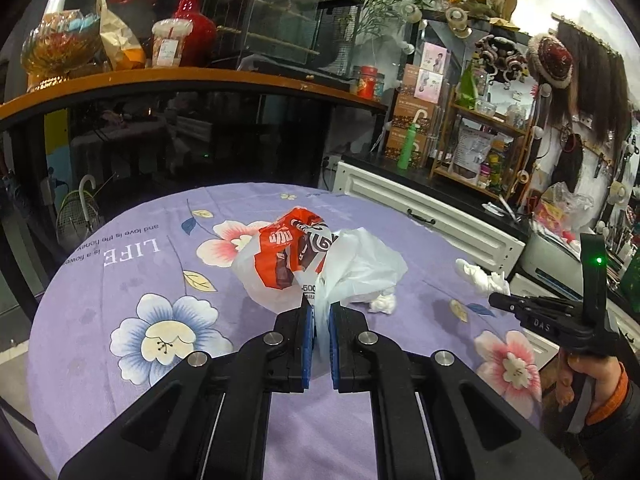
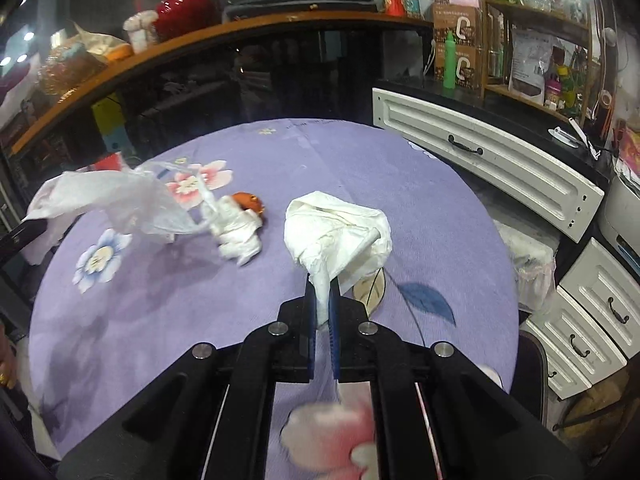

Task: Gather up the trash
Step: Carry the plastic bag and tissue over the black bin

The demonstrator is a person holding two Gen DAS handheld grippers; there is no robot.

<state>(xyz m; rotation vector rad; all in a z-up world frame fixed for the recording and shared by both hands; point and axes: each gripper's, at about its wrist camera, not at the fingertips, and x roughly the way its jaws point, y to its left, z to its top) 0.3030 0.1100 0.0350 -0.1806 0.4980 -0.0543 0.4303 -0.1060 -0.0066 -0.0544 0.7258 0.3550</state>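
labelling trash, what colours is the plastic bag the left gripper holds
White with red-orange print, plastic bag in left gripper; left wrist view.

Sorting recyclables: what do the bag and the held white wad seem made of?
Bag: thin glossy plastic film, translucent and crinkled, with red print. White wad in the right gripper: likely matte tissue paper, softly creased; cloth is possible.
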